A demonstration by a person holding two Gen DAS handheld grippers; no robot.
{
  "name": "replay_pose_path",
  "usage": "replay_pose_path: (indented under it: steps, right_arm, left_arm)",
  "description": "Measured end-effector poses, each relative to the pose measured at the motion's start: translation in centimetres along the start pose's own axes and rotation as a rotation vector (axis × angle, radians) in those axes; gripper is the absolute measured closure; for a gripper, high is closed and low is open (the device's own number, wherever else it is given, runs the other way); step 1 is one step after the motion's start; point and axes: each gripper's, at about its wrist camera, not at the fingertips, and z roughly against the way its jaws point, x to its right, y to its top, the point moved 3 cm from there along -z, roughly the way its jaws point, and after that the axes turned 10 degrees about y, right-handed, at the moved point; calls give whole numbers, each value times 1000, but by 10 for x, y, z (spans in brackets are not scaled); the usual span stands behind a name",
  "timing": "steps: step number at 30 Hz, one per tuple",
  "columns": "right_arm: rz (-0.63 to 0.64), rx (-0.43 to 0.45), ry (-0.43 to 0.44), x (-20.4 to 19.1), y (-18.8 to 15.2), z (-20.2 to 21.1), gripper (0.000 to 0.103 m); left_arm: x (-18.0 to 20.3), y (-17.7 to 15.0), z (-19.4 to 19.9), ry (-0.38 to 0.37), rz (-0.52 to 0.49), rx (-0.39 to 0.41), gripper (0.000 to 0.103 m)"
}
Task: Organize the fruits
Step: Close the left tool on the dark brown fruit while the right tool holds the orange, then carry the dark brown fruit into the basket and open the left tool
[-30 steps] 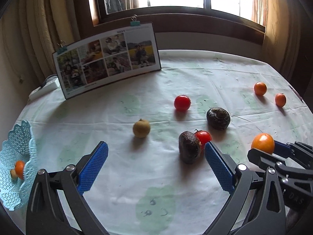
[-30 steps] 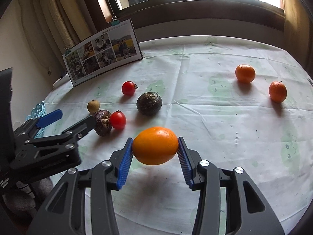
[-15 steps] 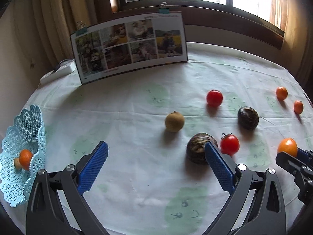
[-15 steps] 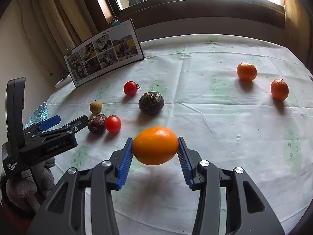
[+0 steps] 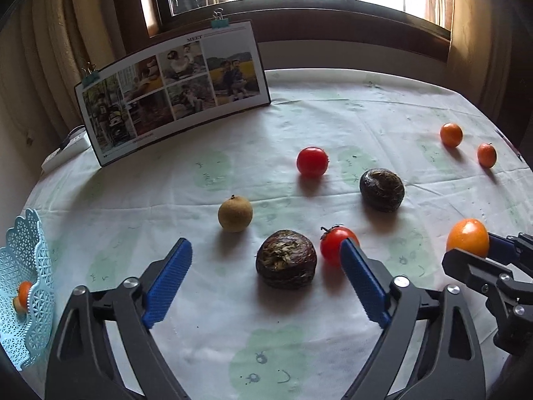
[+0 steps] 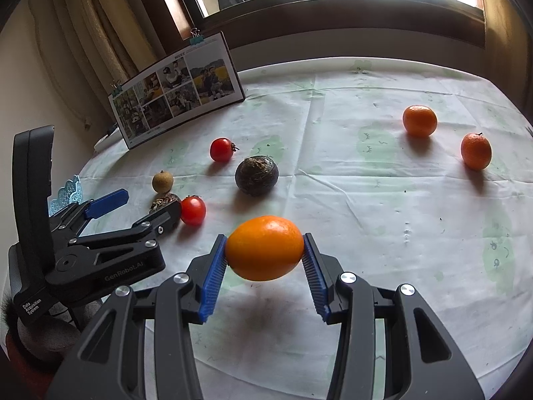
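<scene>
My right gripper [image 6: 265,256] is shut on an orange [image 6: 265,252], held just above the tablecloth; the same orange [image 5: 467,237] shows at the right of the left wrist view. My left gripper [image 5: 266,268] is open, its blue pads either side of a dark rough fruit [image 5: 285,258], with a red tomato [image 5: 334,243] beside the right pad. A tan longan-like fruit [image 5: 235,213], a second tomato [image 5: 312,161] and another dark fruit [image 5: 382,190] lie farther off. Two mandarins [image 6: 419,120] [image 6: 476,150] rest at the far right.
A light blue lattice basket [image 5: 30,303] at the left edge holds a small orange fruit [image 5: 24,293]. A photo board [image 5: 173,90] stands clipped at the back, near a white power strip [image 5: 66,148]. Window and curtains lie behind the round table [image 5: 333,106].
My left gripper has swung right and forward, so the dark fruit now sits between its open fingers. The right gripper keeps the orange in about the same place.
</scene>
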Motion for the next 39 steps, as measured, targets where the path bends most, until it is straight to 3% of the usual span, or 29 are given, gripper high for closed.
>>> replay_pose_path:
  steps: [7,11,14,16,20,21,30,39]
  right_arm:
    - [0,-1,2,0,0,-1,57]
    - [2,-3,5,-1,0,0,57]
    - [4,-1,7,-1,0,0,57]
    - [4,-1,7,-1,0,0,57]
    - [6,-3,8,-1,0,0,57]
    - [7,-4,8,-1,0,0,57]
    - [15,-4,10,-1,-1,-2,57]
    - [31,-7,12,-5,-5,-5,57]
  left_arm:
    - [-4,-6,2,-71,17,-37,21]
    - [-2,-9,2,-67,5,-35,22]
    - [0,-9,-3,-68,-4,-45,32]
    - [1,-10,-7,-76,-10,-59,46]
    - [-1,-11,-13,-112,8,-84,55]
    - [-1,-11,-13,-116,11,-84,62]
    - [-9,-12,2,-113,46,-53,63]
    - [-50,-13,35,23,116,32,63]
